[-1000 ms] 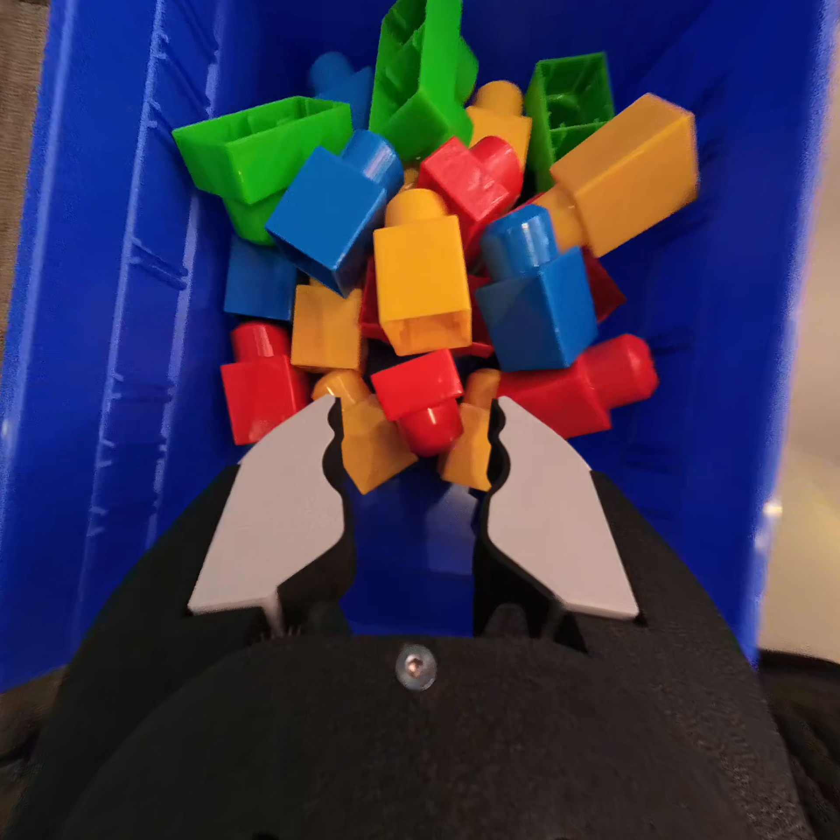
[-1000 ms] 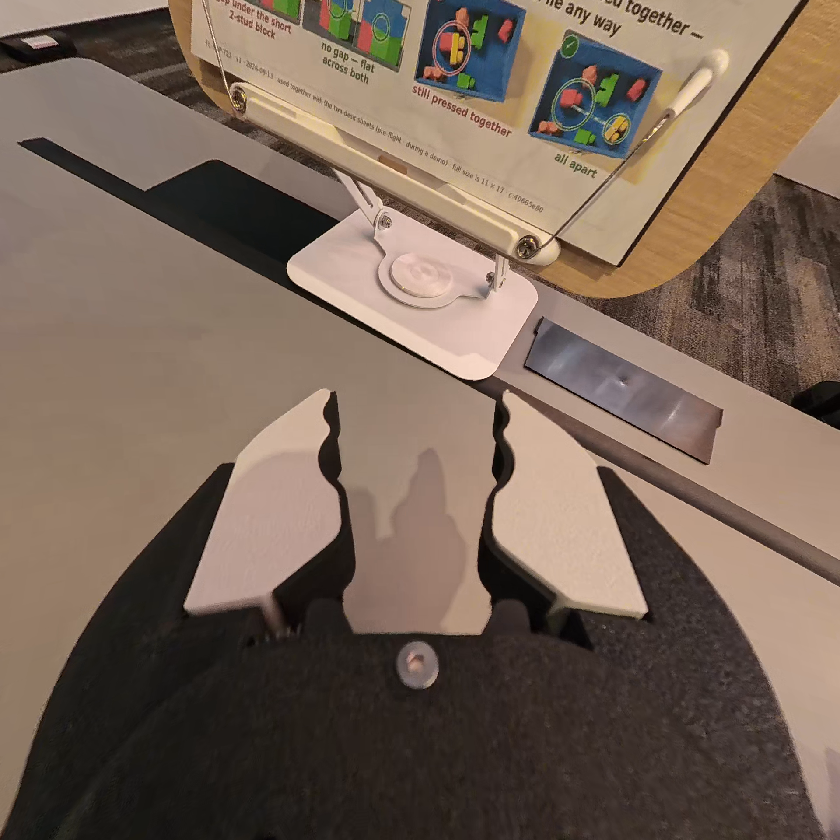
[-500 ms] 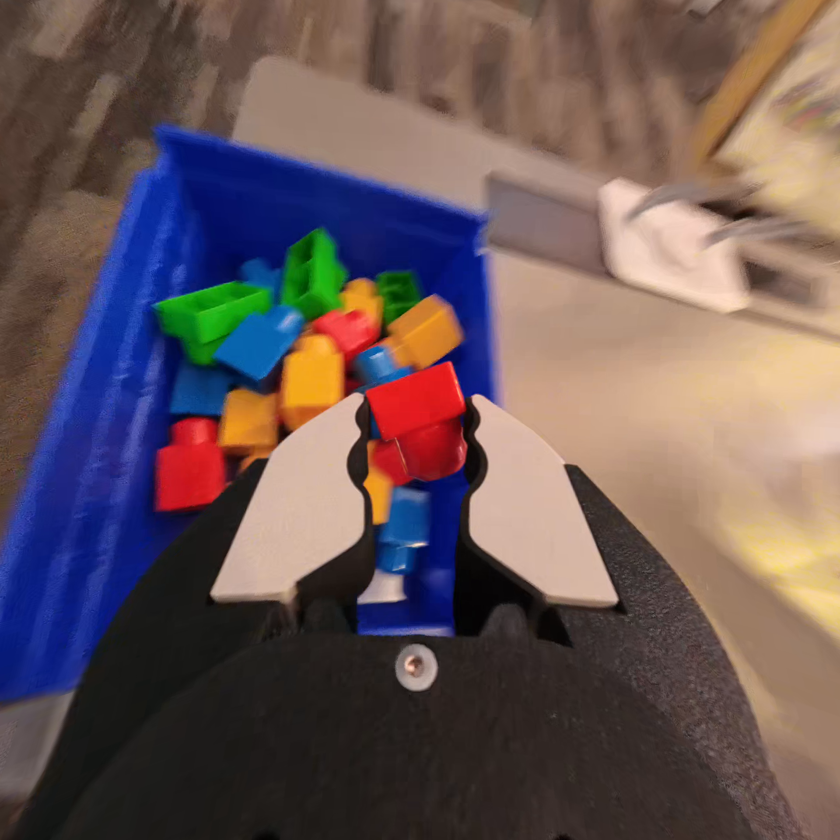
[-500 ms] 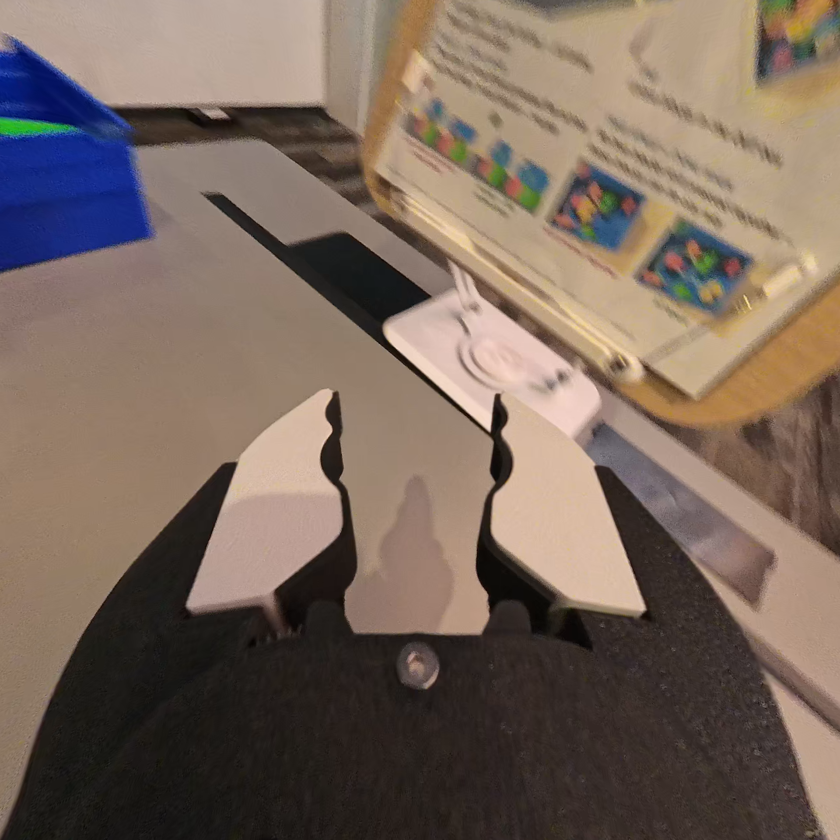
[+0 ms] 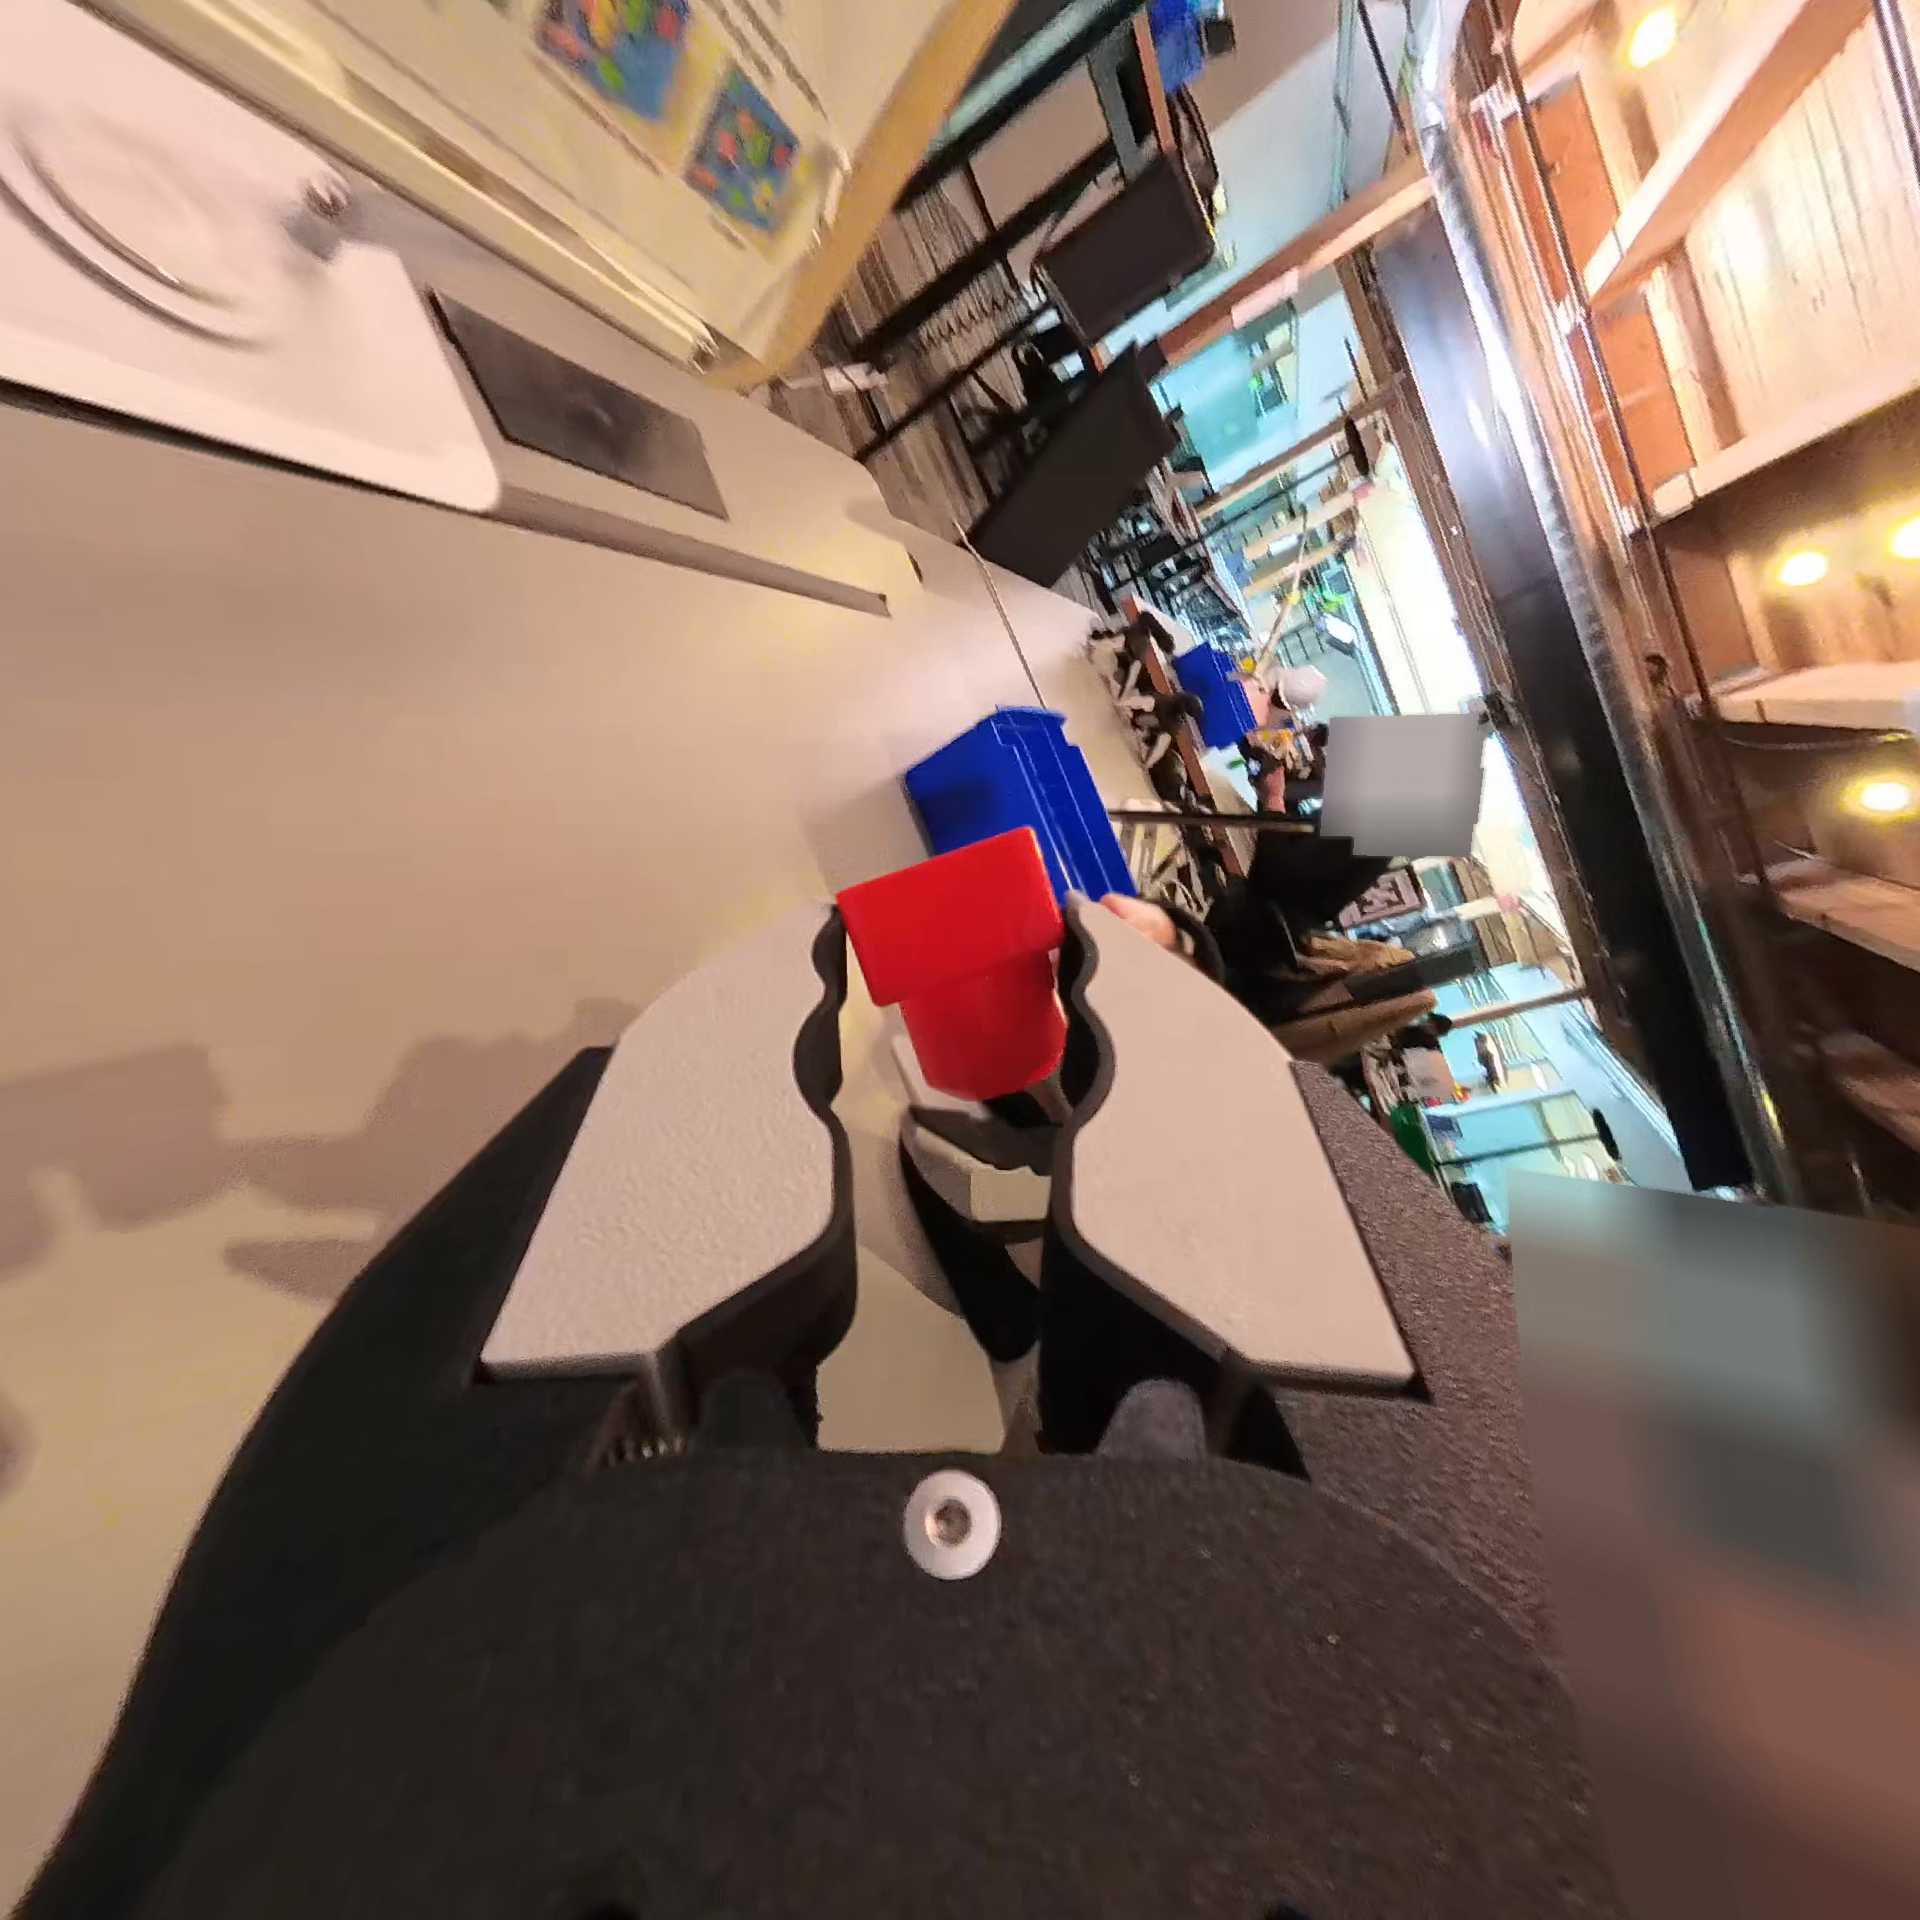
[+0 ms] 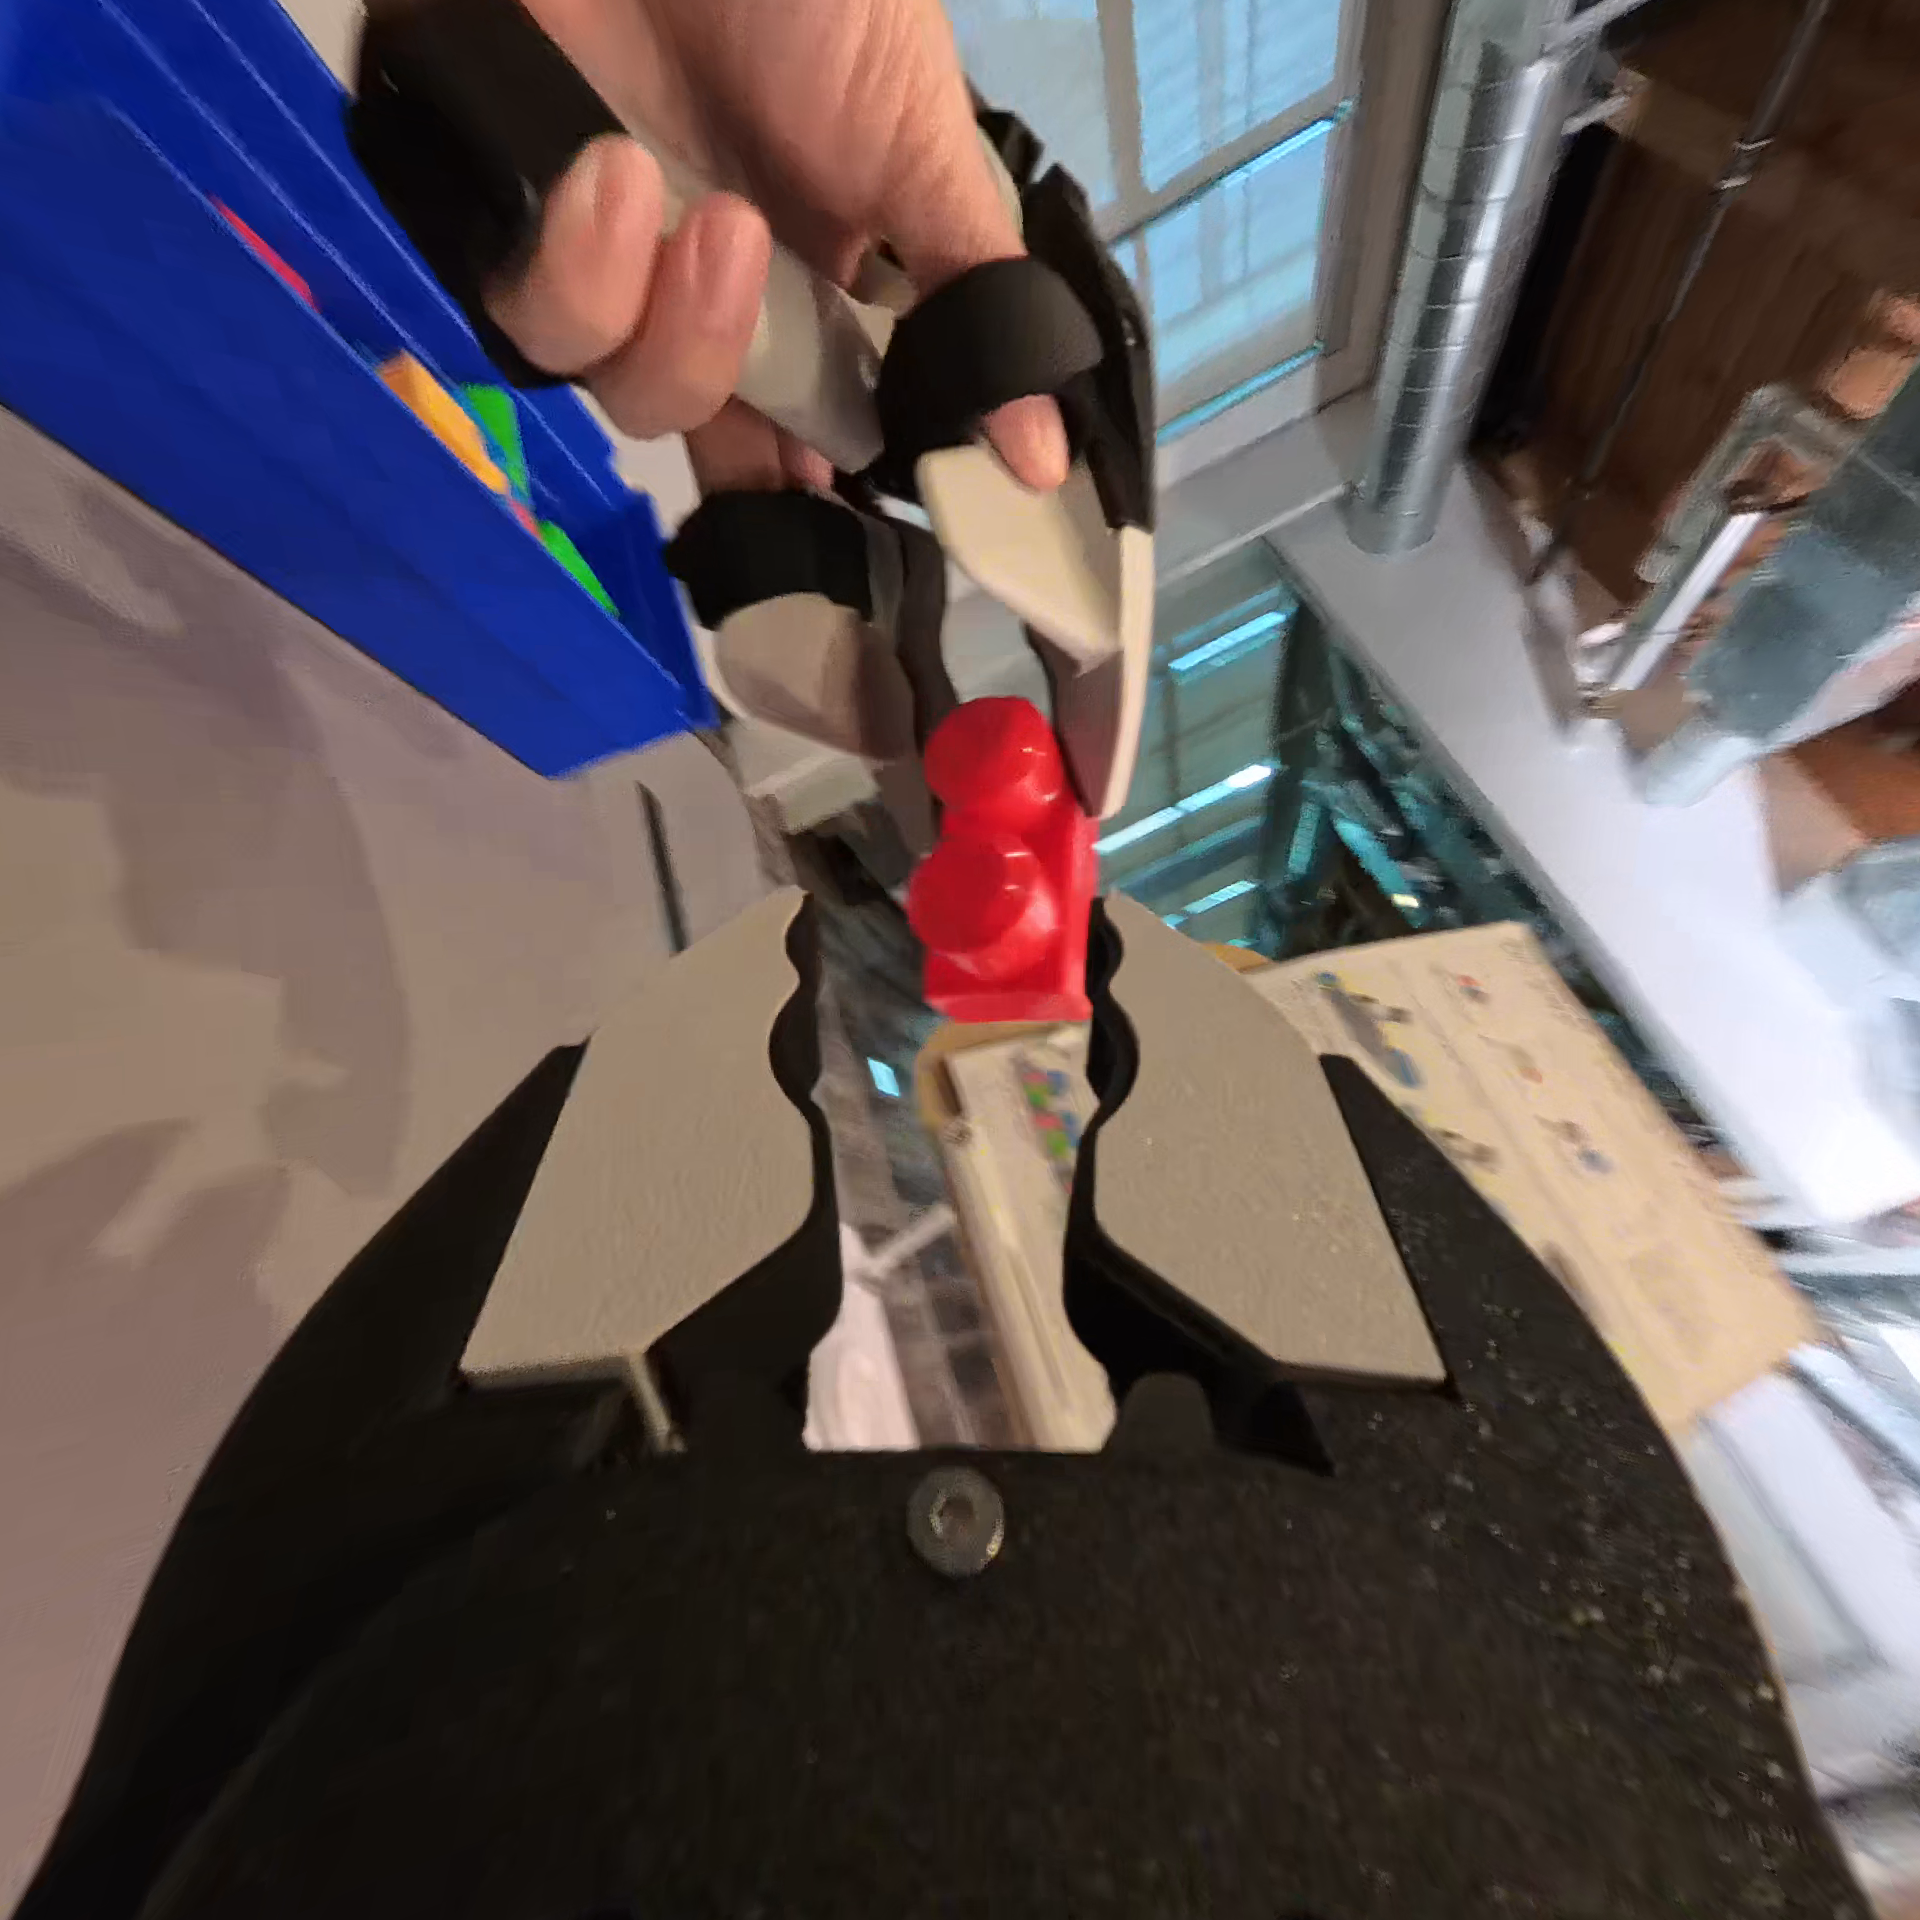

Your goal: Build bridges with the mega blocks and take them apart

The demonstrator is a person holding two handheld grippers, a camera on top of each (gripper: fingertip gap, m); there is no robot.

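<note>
My left gripper (image 5: 951,920) is shut on a red two-stud block (image 5: 951,935) and holds it in the air above the grey table (image 5: 416,831). In the right wrist view the left gripper (image 6: 1003,779) comes in from above, held by a hand (image 6: 727,208), with the red block (image 6: 997,904) in it. My right gripper (image 6: 951,904) is open, and the block's lower end sits between its fingertips, close to the right finger (image 6: 1195,1091). The blue bin (image 6: 260,416) of loose blocks stands behind at the left.
An instruction board on a white stand (image 5: 260,343) stands at the table's back edge and also shows in the right wrist view (image 6: 1455,1122). A second blue bin (image 5: 997,800) sits far along the table. Shelves and a person are beyond it.
My left gripper shut on the red block in the bin, lifted it out and swung it over the table. My right gripper turned left and now faces it, the block between its fingertips.
</note>
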